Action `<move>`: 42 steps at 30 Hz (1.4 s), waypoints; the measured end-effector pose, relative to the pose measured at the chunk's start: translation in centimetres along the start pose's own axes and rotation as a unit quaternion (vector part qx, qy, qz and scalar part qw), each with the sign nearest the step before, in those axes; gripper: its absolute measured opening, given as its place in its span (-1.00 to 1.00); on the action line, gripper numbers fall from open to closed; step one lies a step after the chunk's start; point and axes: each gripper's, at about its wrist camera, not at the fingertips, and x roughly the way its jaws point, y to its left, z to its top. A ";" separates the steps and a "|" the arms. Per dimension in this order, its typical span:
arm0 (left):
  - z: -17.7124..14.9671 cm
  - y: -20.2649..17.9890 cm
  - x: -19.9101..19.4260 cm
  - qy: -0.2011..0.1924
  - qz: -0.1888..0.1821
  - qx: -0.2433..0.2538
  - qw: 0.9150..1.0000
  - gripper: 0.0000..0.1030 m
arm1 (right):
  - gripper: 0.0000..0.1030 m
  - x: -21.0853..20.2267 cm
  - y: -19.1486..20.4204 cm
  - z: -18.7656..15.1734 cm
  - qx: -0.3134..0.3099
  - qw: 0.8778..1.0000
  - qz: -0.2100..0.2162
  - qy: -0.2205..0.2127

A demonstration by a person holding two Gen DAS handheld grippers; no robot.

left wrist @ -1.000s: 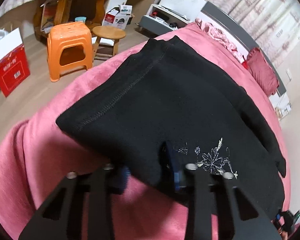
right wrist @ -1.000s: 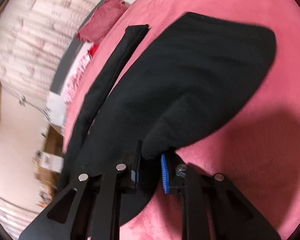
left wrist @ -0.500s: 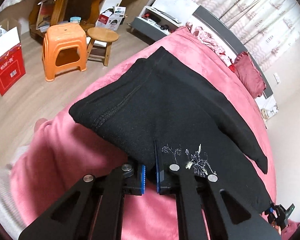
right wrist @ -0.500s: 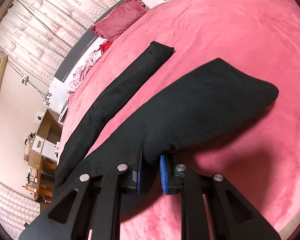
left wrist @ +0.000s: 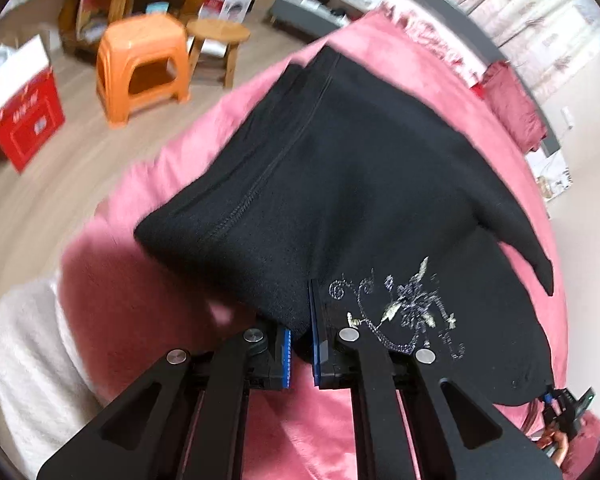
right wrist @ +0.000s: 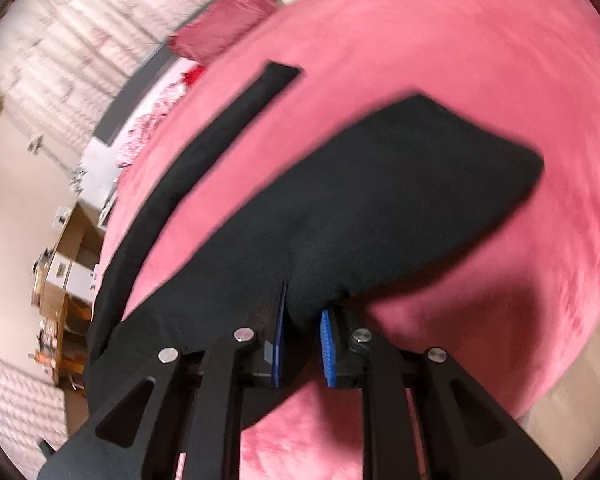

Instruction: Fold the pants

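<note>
Black pants (left wrist: pixel 360 184) lie on a pink bedspread (left wrist: pixel 140 304). A silver embroidered flower (left wrist: pixel 400 312) marks the waist end. My left gripper (left wrist: pixel 300 320) is shut on the waist edge just left of the flower, and that edge is raised off the bed. In the right wrist view, one pant leg (right wrist: pixel 380 208) is lifted, casting a shadow on the bedspread (right wrist: pixel 460 40). The other leg (right wrist: pixel 220 128) stretches flat toward the headboard. My right gripper (right wrist: pixel 303 320) has a bunch of the lifted leg between its blue pads; its jaws are opening, with the cloth still filling the gap.
An orange plastic stool (left wrist: pixel 140 60), a small wooden stool (left wrist: pixel 218 34) and a red box (left wrist: pixel 24 120) stand on the wooden floor beside the bed. A dark red pillow (left wrist: pixel 512 108) lies by the headboard. White fluffy fabric (left wrist: pixel 24 360) shows at the lower left.
The left jaws closed on the waist edge and pulled it up and toward the camera. The right gripper carried the leg sideways, and its pads now stand a little wider.
</note>
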 end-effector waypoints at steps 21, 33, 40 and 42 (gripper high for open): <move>7.1 1.3 -5.3 -0.149 0.087 -0.055 0.983 0.60 | 0.25 -1.4 11.1 0.8 -0.211 0.963 -0.098 -0.133; 16.0 -7.5 4.9 -0.075 0.077 0.102 0.989 0.73 | 0.25 11.2 20.8 -7.0 -0.372 0.927 -0.034 -0.007; 22.1 -9.4 9.3 -0.079 0.108 0.141 0.981 0.73 | 0.38 13.4 20.0 -8.2 -0.389 0.920 -0.049 -0.018; 23.7 -9.6 10.8 -0.071 0.120 0.141 0.980 0.73 | 0.41 13.9 20.5 -8.9 -0.391 0.919 -0.049 -0.022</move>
